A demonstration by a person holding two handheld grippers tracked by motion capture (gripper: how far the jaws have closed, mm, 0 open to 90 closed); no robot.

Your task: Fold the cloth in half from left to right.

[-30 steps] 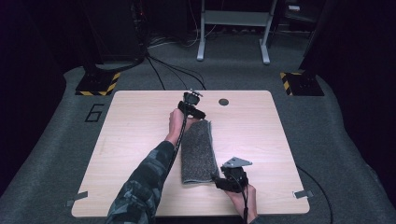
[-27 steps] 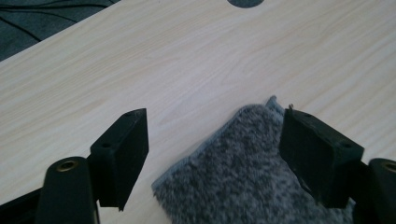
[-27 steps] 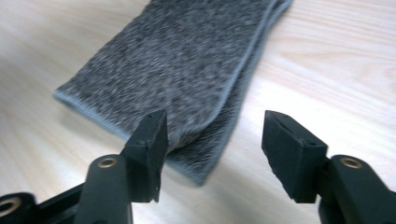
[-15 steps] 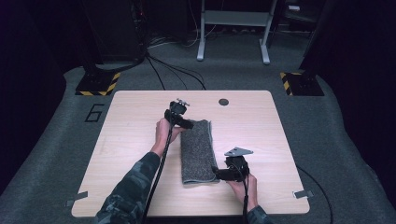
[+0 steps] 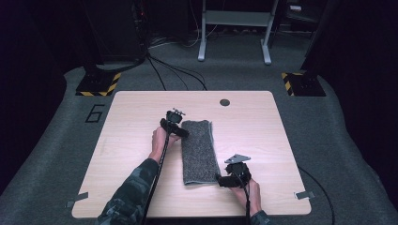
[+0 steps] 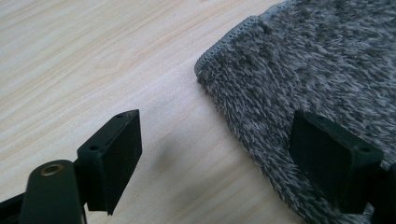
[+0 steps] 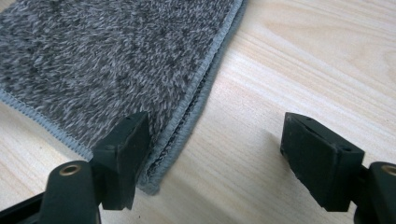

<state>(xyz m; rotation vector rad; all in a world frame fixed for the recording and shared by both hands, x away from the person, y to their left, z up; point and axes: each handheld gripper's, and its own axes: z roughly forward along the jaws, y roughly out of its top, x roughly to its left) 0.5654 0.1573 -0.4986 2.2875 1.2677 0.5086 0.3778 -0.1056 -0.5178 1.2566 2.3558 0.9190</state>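
Number "6" [image 5: 95, 113] marked on grey floor [image 5: 56, 140], left of table [image 5: 131, 108].

1. Light wood table [image 5: 263, 140] on grey carpet [image 5: 51, 154]; round dark grommet [image 5: 225, 102] near the far edge.
2. Grey tape tabs at the near left corner [image 5: 76, 200] and near right corner [image 5: 302, 194].
3. Number 6 [image 5: 95, 113] marked on carpet beside the far left corner.
4. Yellow-black hazard plates beyond the far left corner [image 5: 98, 84] and far right corner [image 5: 300, 83].
5. Black cables [image 5: 164, 70] across carpet toward the far edge.
6. White frame legs [image 5: 234, 28] behind, dark surroundings.
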